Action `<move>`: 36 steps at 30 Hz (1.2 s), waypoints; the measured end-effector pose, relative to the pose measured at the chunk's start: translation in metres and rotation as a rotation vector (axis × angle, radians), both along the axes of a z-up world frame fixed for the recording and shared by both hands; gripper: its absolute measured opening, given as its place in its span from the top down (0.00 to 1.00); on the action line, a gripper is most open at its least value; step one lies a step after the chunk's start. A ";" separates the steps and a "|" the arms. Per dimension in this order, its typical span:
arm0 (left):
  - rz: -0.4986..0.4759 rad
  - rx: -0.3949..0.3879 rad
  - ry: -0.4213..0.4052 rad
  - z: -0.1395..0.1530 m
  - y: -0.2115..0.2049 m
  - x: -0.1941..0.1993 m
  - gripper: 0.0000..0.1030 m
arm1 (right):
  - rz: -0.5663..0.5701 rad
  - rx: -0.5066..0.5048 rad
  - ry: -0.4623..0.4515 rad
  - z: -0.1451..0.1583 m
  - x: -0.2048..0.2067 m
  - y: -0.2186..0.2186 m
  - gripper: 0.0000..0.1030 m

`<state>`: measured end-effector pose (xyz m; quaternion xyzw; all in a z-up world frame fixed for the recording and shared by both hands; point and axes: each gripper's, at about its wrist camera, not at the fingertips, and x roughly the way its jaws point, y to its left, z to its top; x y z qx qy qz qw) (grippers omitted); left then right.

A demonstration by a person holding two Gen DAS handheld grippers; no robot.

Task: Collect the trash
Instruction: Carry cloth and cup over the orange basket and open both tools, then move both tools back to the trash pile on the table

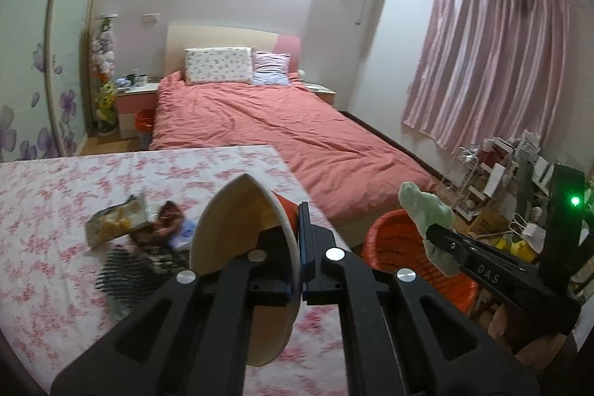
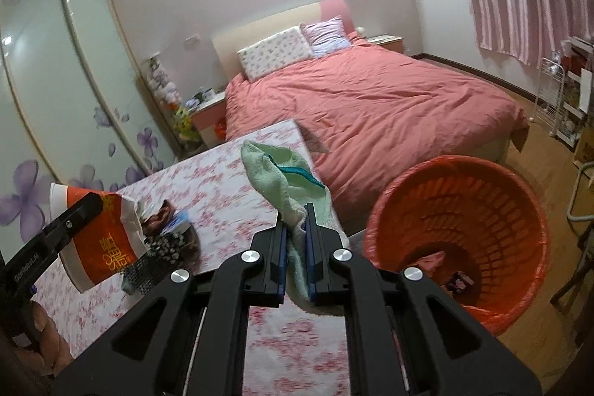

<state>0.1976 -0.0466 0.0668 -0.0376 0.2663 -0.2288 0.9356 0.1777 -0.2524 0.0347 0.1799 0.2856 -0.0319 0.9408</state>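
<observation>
Tools grip trash: left [image 1: 297, 247] a paper cup [image 1: 241, 240], right [image 2: 295, 247] a green cloth [image 2: 286, 177].

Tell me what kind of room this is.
A bedroom, most likely in a home: a double bed with a salmon duvet and two pillows, a pink curtain over the window, and a sliding wardrobe with flower decals.

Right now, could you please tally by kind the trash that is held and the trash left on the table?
Paper cup, in left hand-held gripper: 1
Green cloth, in right hand-held gripper: 1
Wrappers and packets on table: 3
Black mesh piece on table: 1
Total: 6
</observation>
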 end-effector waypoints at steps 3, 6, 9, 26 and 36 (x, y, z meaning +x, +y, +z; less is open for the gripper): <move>-0.033 -0.016 0.009 0.000 -0.016 0.000 0.96 | -0.031 0.015 0.000 -0.005 -0.003 -0.014 0.92; -0.065 -0.029 0.021 -0.002 -0.035 0.000 0.96 | -0.061 0.027 0.001 -0.010 -0.006 -0.028 0.92; -0.106 -0.039 0.032 -0.005 -0.056 0.001 0.96 | -0.092 0.034 0.004 -0.015 -0.008 -0.044 0.92; -0.355 -0.028 0.133 -0.051 -0.213 0.025 0.95 | -0.258 0.116 0.061 -0.052 -0.008 -0.135 0.90; -0.325 0.037 0.230 -0.097 -0.234 0.052 0.59 | -0.285 0.159 0.134 -0.078 -0.004 -0.157 0.65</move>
